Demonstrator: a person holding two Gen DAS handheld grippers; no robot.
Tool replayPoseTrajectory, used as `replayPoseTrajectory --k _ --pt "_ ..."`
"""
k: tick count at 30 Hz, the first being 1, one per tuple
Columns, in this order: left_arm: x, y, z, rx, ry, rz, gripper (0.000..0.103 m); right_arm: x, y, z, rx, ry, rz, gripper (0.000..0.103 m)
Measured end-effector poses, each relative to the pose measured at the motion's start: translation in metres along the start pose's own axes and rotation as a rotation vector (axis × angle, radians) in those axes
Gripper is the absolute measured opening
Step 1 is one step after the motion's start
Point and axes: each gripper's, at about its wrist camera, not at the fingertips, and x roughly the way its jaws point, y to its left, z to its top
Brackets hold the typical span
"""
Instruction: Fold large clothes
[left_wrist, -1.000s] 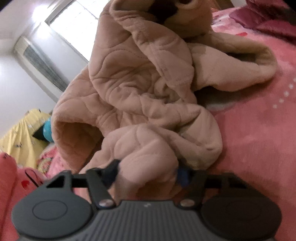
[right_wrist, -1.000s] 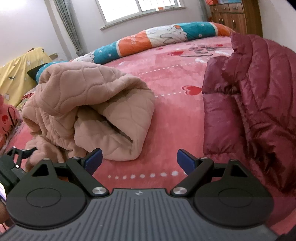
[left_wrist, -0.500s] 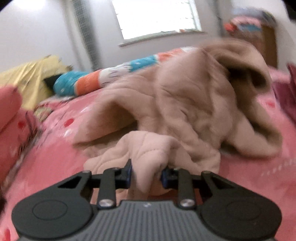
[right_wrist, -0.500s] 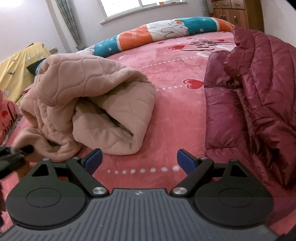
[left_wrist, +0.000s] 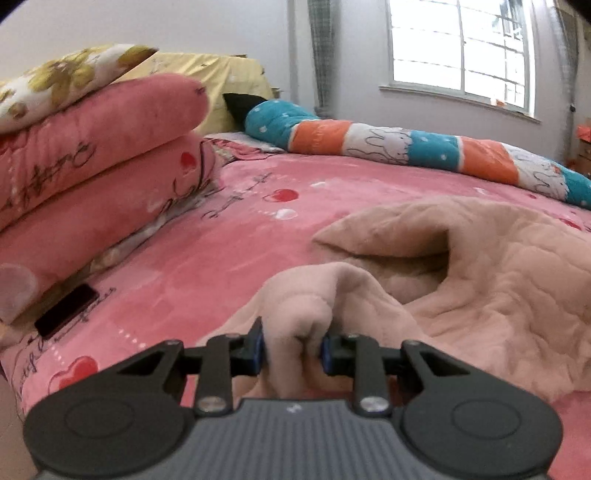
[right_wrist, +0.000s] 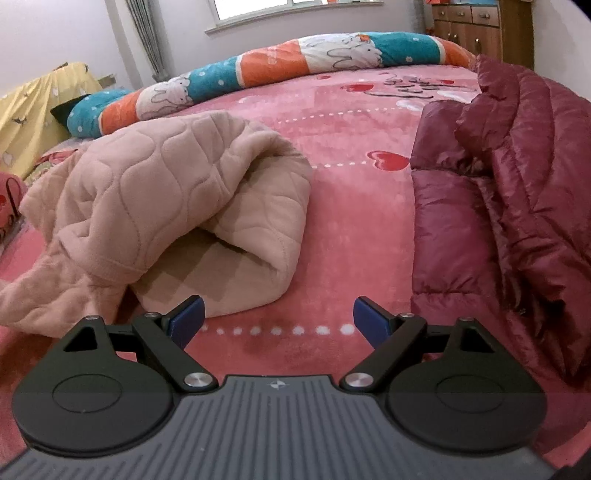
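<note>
- Left claw (left_wrist: 291, 347): a second ago wide around the beige quilted garment (right_wrist: 166, 206); now clamped on a bunched end, jaws easing slightly apart, dragging it off the heap toward the pink pillows (left_wrist: 92, 166); we judge spreading has begun.
- Garment: heaped on the bed (right_wrist: 351, 221), beside the maroon jacket (right_wrist: 517, 184).
- Right claw (right_wrist: 279, 319): open, empty, near the garment.

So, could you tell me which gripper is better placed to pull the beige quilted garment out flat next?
Probably the left gripper: a bunched fold of the beige quilted garment sits between its jaws, which are easing slightly open. The right gripper is open and empty over the pink bedspread.
</note>
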Motion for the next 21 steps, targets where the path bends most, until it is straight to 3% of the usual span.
replayPoseTrajectory --k 6,10,16,21 --pt "0.002 0.009 -0.008 -0.024 -0.001 -0.065 0.058 0.018 -0.002 0.002 -0.035 0.028 -0.023 0.103" --pt "-0.012 0.019 -0.007 0.003 -0.025 -0.076 0.068 0.028 -0.003 0.005 -0.066 0.032 -0.031 0.103" --pt "-0.064 0.011 0.005 0.134 -0.172 -0.062 0.080 0.044 -0.005 0.012 -0.059 0.035 -0.022 0.103" --pt "-0.089 -0.025 0.012 0.257 -0.232 -0.205 0.090 0.059 -0.011 0.016 -0.063 0.031 -0.027 0.103"
